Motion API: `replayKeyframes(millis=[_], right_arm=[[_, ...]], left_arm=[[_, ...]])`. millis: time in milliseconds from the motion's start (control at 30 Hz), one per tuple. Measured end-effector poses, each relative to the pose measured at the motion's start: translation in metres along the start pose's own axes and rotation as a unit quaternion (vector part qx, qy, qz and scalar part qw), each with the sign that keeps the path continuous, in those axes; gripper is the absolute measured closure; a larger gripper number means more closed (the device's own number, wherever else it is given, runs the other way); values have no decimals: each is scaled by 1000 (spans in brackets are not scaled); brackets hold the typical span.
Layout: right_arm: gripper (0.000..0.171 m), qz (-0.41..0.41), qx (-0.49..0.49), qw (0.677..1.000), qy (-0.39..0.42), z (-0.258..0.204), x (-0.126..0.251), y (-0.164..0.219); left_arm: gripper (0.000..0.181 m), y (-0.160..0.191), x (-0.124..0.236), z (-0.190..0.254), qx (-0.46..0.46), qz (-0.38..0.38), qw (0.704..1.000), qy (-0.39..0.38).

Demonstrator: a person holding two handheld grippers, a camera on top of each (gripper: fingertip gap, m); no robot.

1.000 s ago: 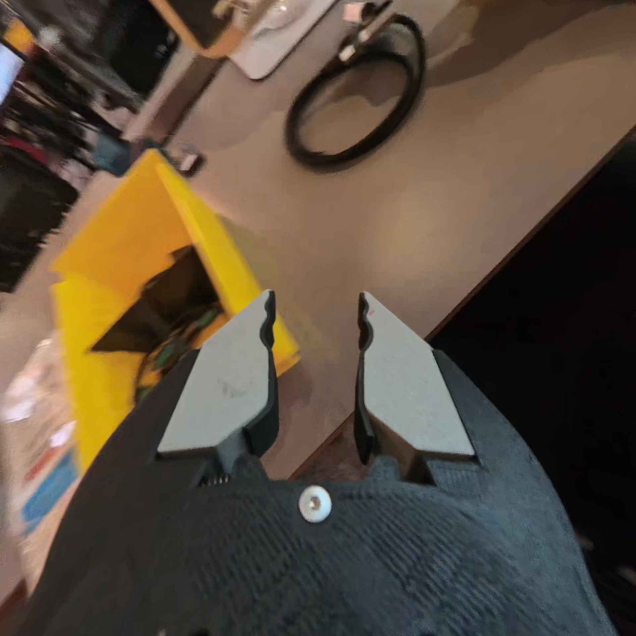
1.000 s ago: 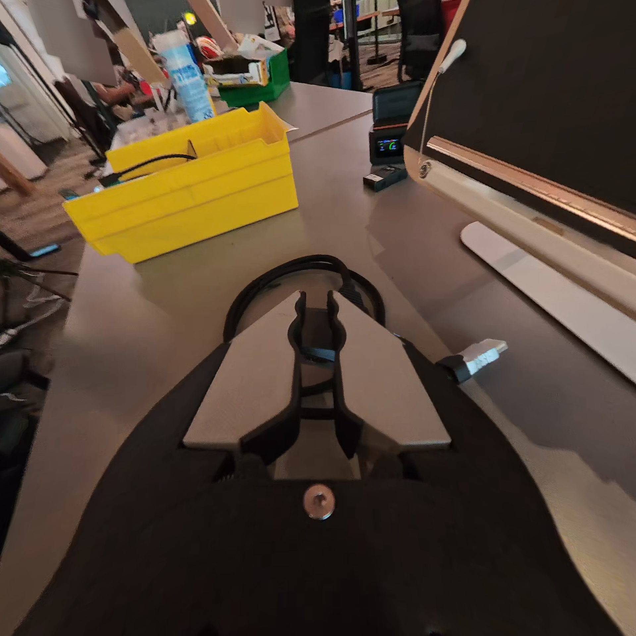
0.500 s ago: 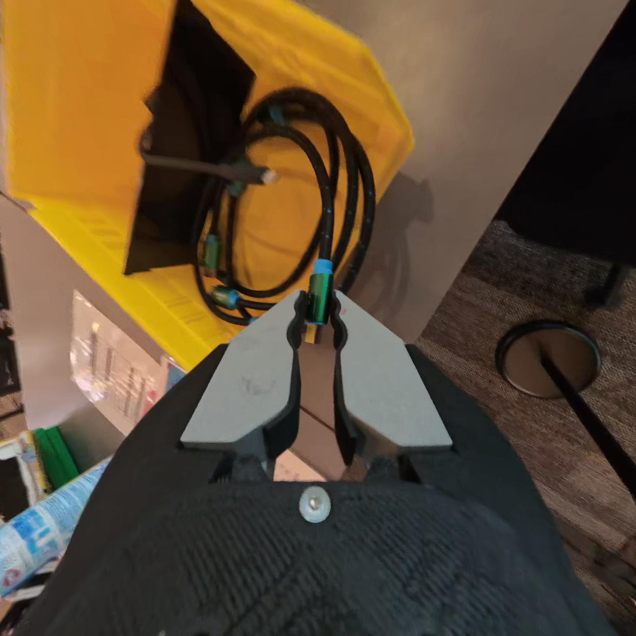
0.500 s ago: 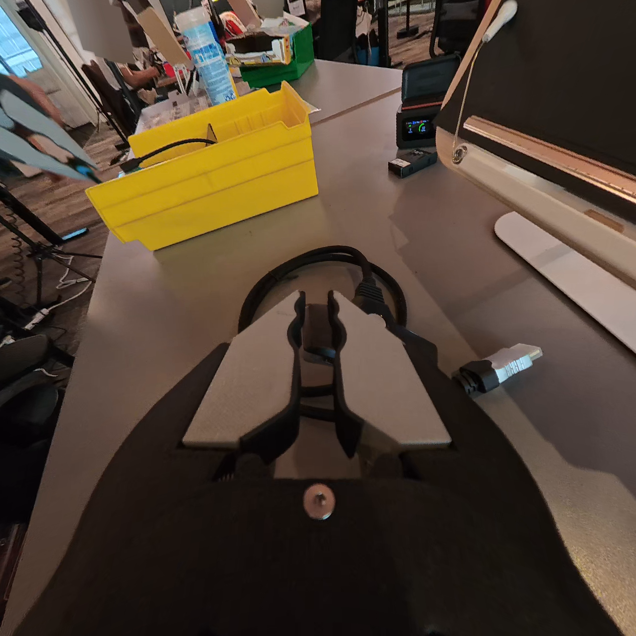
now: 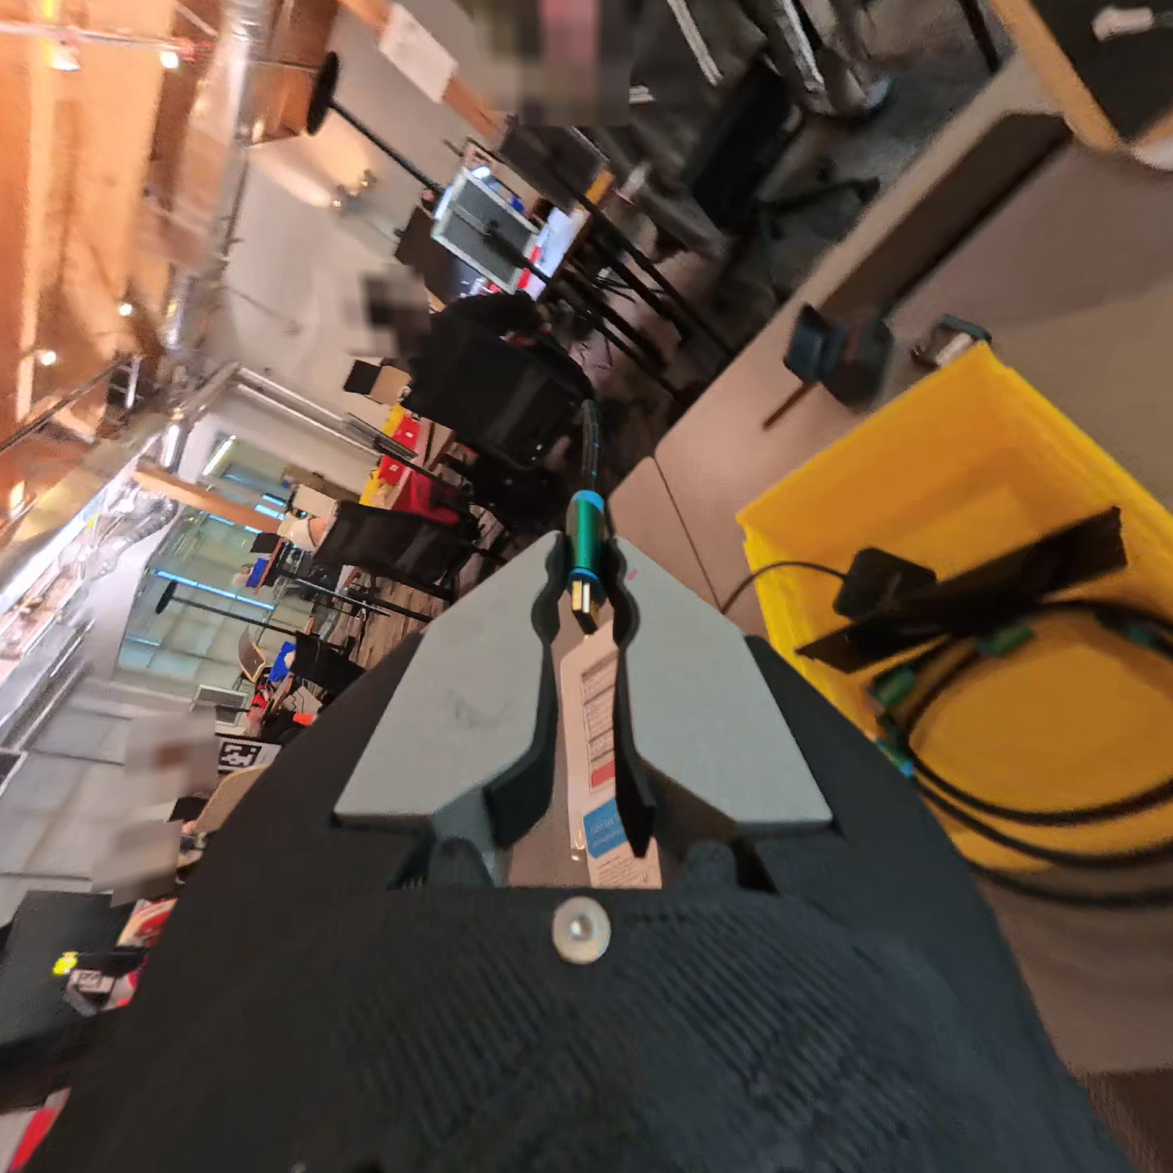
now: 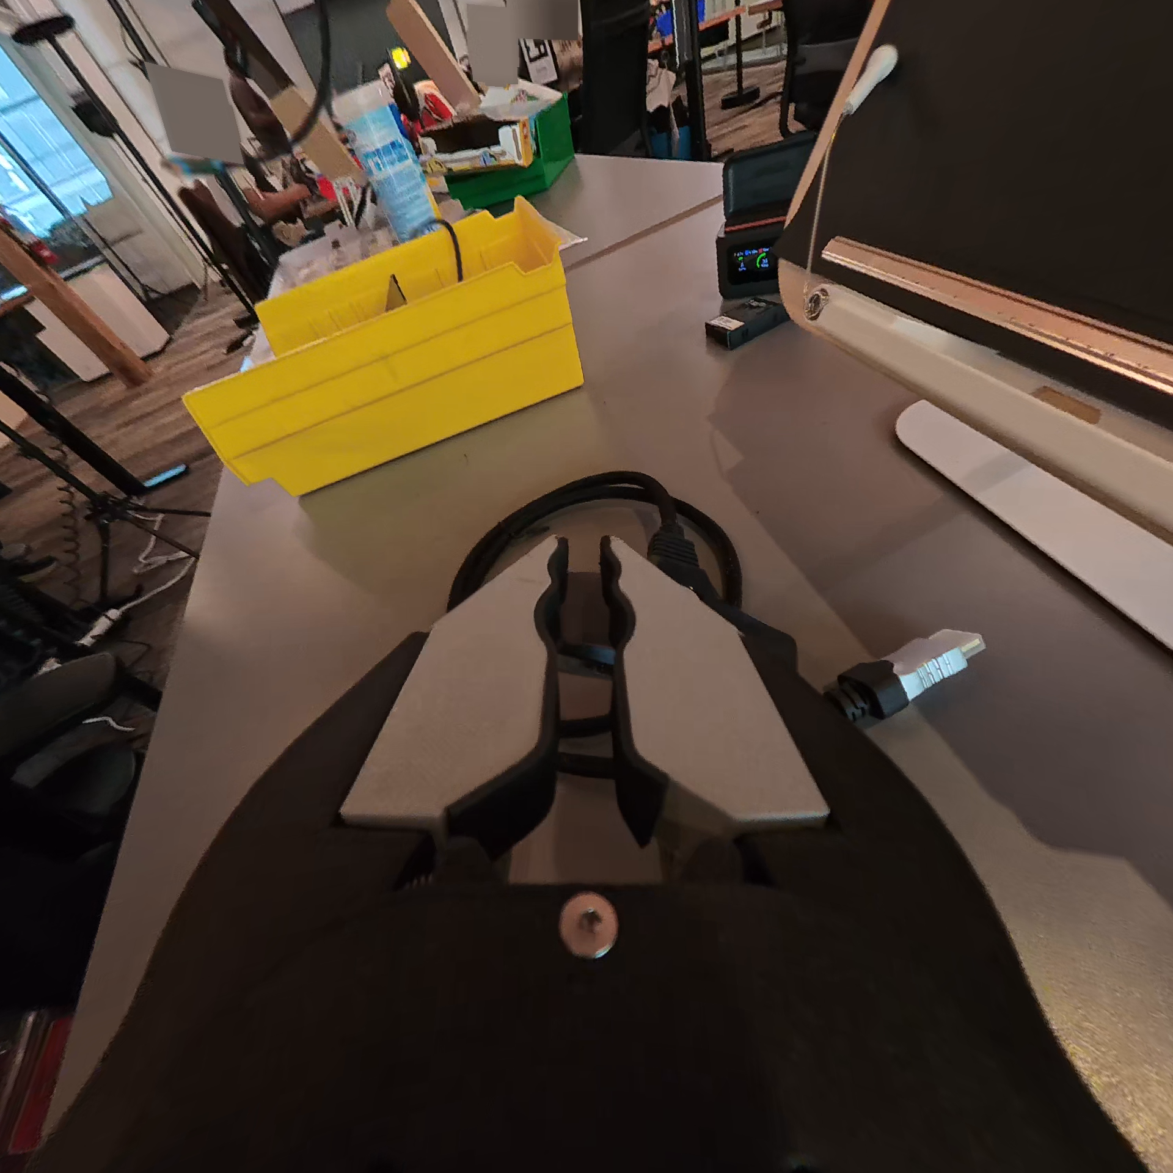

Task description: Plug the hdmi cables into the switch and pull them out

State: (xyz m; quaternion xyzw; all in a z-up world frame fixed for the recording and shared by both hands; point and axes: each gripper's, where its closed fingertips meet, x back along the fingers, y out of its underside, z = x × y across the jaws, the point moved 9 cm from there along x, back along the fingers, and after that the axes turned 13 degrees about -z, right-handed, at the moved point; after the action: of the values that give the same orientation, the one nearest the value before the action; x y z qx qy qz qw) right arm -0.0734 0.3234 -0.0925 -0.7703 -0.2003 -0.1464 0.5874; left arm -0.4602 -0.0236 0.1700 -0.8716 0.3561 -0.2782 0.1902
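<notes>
Beside the glossy yellow bin [image 5: 952,457], the left hand-held gripper [image 5: 587,558] clamps a green metallic HDMI plug [image 5: 584,539]; the right hand-held gripper [image 6: 582,547] is nearly closed, empty.

Dim warm indoor light; left view motion-blurred; fisheye-bent edges; window glare.

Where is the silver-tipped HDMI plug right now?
In the right wrist view, the silver-tipped plug lies on the grey table, right of the right gripper, beside the coiled black cable.
</notes>
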Motion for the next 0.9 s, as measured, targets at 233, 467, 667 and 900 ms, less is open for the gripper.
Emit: replayKeyframes(millis=[233, 467, 667, 900], right_arm=[[163, 14, 4, 1000, -6, -3, 6, -3], [148, 22, 24, 997, -69, -15, 5, -8], [119, 78, 77, 978, -177, -38, 22, -19], [98, 151, 68, 981, -105, -29, 43, -23]], left_arm=[[172, -64, 28, 23, -27, 58, 997, 51], [172, -136, 54, 86, -30, 172, 970, 172], [172, -184, 33, 177, -16, 261, 918, 298], [172, -212, -18, 267, 40, 341, 804, 486]])
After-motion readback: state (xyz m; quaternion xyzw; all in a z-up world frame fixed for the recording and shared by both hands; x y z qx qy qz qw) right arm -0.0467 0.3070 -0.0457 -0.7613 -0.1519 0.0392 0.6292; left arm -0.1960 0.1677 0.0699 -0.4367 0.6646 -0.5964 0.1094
